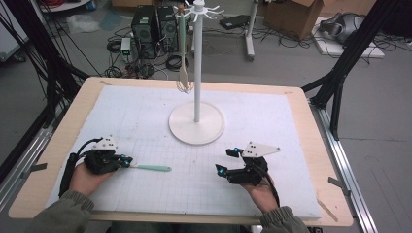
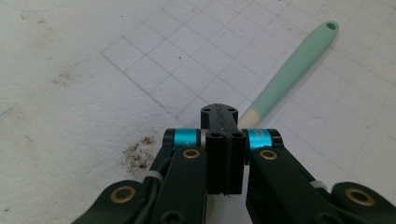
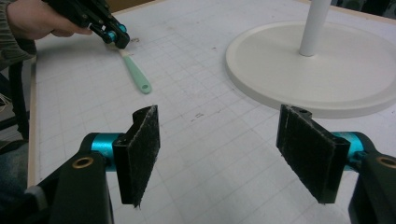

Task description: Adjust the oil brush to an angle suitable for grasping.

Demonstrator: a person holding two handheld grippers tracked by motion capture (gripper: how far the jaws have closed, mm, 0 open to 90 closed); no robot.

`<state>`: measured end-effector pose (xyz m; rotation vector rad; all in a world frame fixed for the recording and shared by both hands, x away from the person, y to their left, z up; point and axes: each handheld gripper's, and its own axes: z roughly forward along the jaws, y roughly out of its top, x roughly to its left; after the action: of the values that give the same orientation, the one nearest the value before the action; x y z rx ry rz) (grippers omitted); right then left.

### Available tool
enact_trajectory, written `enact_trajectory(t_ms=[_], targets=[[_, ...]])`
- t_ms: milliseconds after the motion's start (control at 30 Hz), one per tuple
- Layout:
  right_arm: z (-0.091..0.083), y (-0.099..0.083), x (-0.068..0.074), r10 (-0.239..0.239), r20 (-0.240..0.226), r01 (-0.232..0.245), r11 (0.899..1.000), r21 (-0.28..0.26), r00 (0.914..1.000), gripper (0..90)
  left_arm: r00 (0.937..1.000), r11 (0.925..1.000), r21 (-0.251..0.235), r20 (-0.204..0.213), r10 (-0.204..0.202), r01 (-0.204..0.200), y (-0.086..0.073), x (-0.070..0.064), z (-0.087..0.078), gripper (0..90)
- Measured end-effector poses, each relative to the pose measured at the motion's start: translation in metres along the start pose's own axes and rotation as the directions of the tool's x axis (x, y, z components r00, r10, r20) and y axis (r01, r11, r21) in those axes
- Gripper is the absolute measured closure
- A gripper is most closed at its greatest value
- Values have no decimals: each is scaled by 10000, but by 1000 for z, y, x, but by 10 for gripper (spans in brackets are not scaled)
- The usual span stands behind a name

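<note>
Two grippers low over white gridded mat (image 1: 145,116). Left gripper (image 1: 127,161) jaws pressed together on pale end of mint-green utensil (image 1: 153,168); handle lies flat on mat, pointing toward right gripper (image 1: 227,160). Right gripper jaws spread wide, nothing between, well apart from utensil. White rack stand (image 1: 197,121) beyond, mid-mat, round base; second green utensil (image 1: 183,48) hangs from its top hooks.

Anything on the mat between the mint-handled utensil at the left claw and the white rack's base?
Nothing visible. The left claw is shut at the end of the mint-handled utensil, and the gridded mat between it and the rack's base lies bare. The right claw waits open, off to the side.
</note>
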<state>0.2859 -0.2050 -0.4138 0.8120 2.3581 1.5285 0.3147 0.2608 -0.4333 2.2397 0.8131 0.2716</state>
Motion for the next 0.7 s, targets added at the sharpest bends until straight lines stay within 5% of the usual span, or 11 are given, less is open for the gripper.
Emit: enact_trajectory(t_ms=[167,700], targets=[[1,-1,0,-40,-54,40,10000,50,10000,297,9999,9999,40,72,-155,154,0,5,5,896],[2,-2,0,-2,-69,2,10000,33,10000,296,9959,9995,179,863,258,-275,-8,-4,-4,896]])
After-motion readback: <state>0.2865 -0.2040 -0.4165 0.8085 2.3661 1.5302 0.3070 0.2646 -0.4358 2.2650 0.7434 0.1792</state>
